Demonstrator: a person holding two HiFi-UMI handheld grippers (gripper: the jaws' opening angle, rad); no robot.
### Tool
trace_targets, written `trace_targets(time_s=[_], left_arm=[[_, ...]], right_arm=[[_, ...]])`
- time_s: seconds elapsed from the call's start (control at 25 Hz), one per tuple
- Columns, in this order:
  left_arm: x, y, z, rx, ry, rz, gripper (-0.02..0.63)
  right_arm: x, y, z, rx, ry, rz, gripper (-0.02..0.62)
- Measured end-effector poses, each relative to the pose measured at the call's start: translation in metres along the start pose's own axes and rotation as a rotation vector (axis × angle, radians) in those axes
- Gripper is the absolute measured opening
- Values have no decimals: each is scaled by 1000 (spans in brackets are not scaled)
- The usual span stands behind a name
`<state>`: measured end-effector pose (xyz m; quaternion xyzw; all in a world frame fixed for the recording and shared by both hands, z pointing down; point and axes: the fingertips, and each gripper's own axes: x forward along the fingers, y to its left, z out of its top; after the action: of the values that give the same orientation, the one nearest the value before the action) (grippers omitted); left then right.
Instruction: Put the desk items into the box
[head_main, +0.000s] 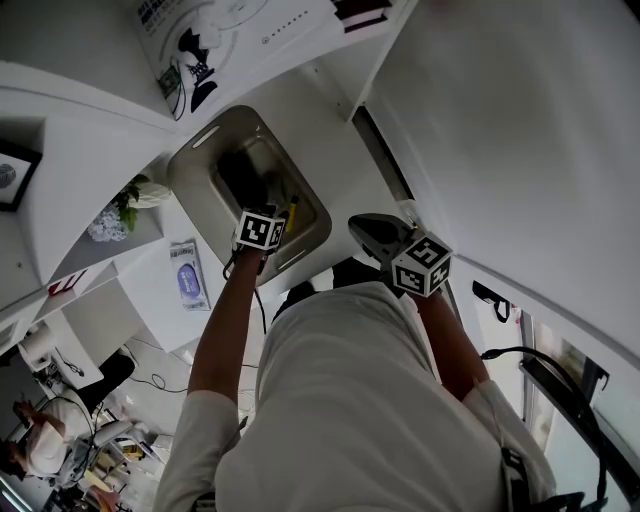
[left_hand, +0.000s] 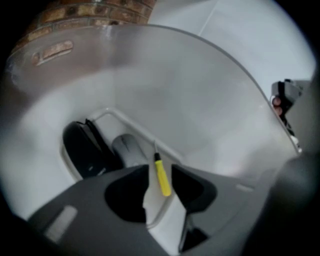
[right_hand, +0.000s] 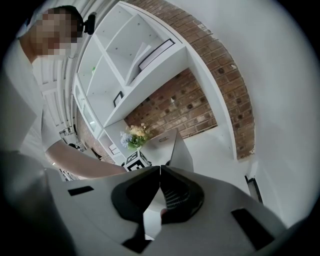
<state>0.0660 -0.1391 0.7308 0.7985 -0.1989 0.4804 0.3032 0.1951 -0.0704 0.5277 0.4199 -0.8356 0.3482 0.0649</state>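
1. Desk (head_main: 520, 150): a white surface that carried the box; the person stood over it with one gripper in each hand.
2. Shelf unit (right_hand: 125, 65): white open shelves set against a brick wall (right_hand: 195, 110), with a small bunch of flowers (right_hand: 134, 136) on a lower shelf.
3. Box (head_main: 200, 175): a pale, see-through tub with rounded corners that stood on the desk in front of the person, its top open.
4. Left gripper (left_hand: 160, 167): it pointed steeply down into the box. Its jaws stood apart and their pads pressed on nothing; the screwdriver showed in the gap between them.
5. Right gripper (right_hand: 160, 170): it was held to the right of the box, above the desk. Its jaws met tip to tip with nothing between them.
6. Black item (left_hand: 82, 150): it lay at the bottom of the box, against one end wall; its kind could not be made out.
7. Grey mouse (left_hand: 129, 150): it lay in the box just beside the black item.
8. Screwdriver (left_hand: 162, 179): yellow-handled with a thin metal tip, it lay inside the box near the mouse.
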Motion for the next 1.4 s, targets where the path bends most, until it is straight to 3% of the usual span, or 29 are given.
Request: trace_targets(time_s=[0.28, 0.52, 0.68, 1.2, 1.4], left_arm=[[-13, -1, 9, -9, -51, 8, 127], [-46, -6, 37, -54, -200, 17, 117], [-69, -9, 50, -62, -289, 49, 65], [-118, -12, 53, -144, -436, 97, 5], [-145, -20, 55, -183, -540, 124, 3]], right_arm=[[8, 8, 6, -22, -3, 26, 2], [17, 16, 5, -36, 12, 48, 2], [25, 23, 6, -54, 23, 64, 2], [35, 39, 2, -85, 53, 113, 2], [35, 43, 3, -106, 72, 144, 2]])
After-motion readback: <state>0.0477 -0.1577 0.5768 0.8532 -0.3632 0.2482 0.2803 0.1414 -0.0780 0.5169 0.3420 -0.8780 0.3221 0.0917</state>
